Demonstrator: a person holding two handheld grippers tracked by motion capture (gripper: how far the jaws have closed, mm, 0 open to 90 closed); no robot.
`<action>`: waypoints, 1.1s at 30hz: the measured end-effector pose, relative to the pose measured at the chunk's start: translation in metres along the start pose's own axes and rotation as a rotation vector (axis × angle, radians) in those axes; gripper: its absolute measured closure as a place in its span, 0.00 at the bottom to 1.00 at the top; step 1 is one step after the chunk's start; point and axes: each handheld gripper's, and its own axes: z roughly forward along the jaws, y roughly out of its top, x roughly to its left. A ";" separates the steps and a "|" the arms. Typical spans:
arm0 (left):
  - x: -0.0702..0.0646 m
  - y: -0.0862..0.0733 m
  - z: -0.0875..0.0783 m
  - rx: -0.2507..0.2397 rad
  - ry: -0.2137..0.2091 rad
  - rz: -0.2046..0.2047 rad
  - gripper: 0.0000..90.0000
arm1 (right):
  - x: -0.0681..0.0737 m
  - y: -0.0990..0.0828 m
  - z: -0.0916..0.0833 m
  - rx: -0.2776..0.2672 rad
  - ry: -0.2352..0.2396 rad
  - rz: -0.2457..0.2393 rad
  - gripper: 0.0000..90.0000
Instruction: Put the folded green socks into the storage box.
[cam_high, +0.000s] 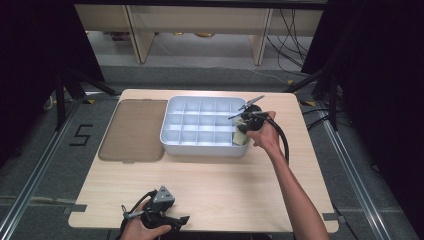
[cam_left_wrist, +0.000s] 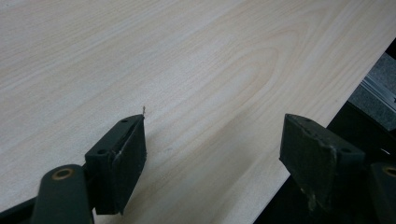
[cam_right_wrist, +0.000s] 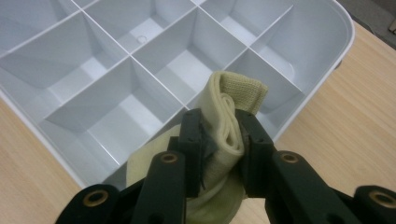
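the right gripper's (cam_right_wrist: 219, 140) fingers pinch a folded cream cloth (cam_right_wrist: 233, 100) above the near right corner of the white divided tray (cam_high: 172, 142). the left gripper's (cam_left_wrist: 212, 154) fingers stand spread over bare desk (cam_high: 225, 180) near its front edge.

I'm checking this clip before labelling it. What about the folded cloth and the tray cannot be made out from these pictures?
- Lower end of the folded cloth: right gripper view, hidden behind the right gripper.
- Which tray compartment lies under the cloth: high view, the hand and gripper cover that corner.
- What kind of cloth it is: too small in the high view, bunched in the right gripper view.
- Tray's far left compartments: right gripper view, cut off by the edge.
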 end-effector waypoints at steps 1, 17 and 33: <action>0.000 0.000 0.000 0.002 0.002 -0.010 0.25 | -0.001 -0.002 0.002 0.005 -0.008 0.008 0.83; 0.001 0.000 -0.001 0.014 -0.007 0.009 0.25 | 0.009 -0.011 0.020 0.050 -0.005 -0.033 0.83; 0.000 0.000 -0.001 0.010 -0.006 0.005 0.25 | 0.012 -0.015 0.026 0.083 0.002 -0.015 0.83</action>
